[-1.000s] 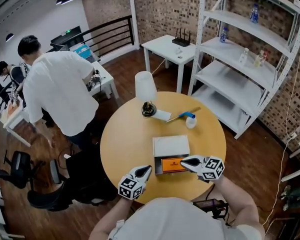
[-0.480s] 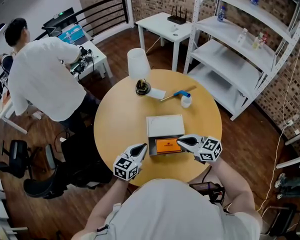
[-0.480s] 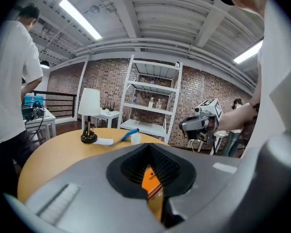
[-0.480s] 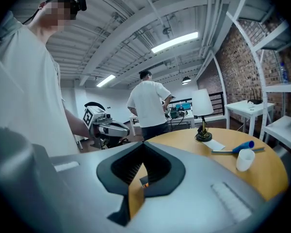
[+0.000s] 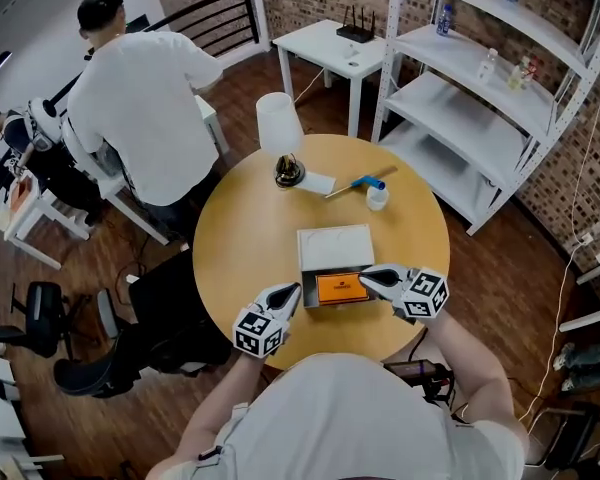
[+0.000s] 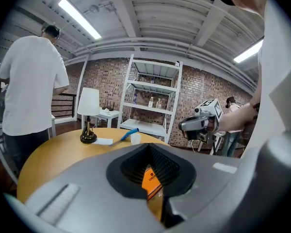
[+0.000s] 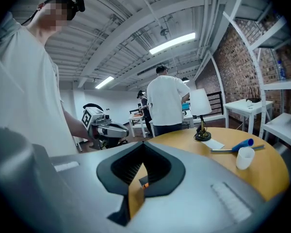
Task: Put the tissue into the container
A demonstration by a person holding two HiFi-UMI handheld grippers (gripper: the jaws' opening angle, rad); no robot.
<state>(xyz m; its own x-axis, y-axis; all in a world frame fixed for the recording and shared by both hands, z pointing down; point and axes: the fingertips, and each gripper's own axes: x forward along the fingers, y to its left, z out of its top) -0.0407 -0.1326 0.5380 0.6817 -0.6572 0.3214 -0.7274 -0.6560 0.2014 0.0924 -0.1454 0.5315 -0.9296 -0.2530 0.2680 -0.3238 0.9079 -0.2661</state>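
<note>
A white tissue [image 5: 317, 182] lies flat on the round wooden table [image 5: 240, 238], beside a lamp's base; it also shows in the left gripper view [image 6: 103, 141] and the right gripper view [image 7: 214, 143]. The container [image 5: 335, 247] is a box near the front edge, its white lid thrown back, with an orange pack [image 5: 340, 288] inside. My left gripper [image 5: 292, 291] hovers shut and empty at the box's left front corner. My right gripper [image 5: 366, 275] is shut and empty at its right side. Each gripper sees the other: right [image 6: 201, 123], left [image 7: 106, 127].
A white-shaded lamp [image 5: 280, 133] stands at the table's far side, with a blue-handled tool [image 5: 365, 183] and a small white cup [image 5: 377, 198] to its right. A person in a white shirt [image 5: 145, 98] stands behind the table's left. White shelving [image 5: 480, 98] rises at the right.
The person in the white shirt has stepped closer to the table's far left. Both grippers hold their places beside the box, still shut.
</note>
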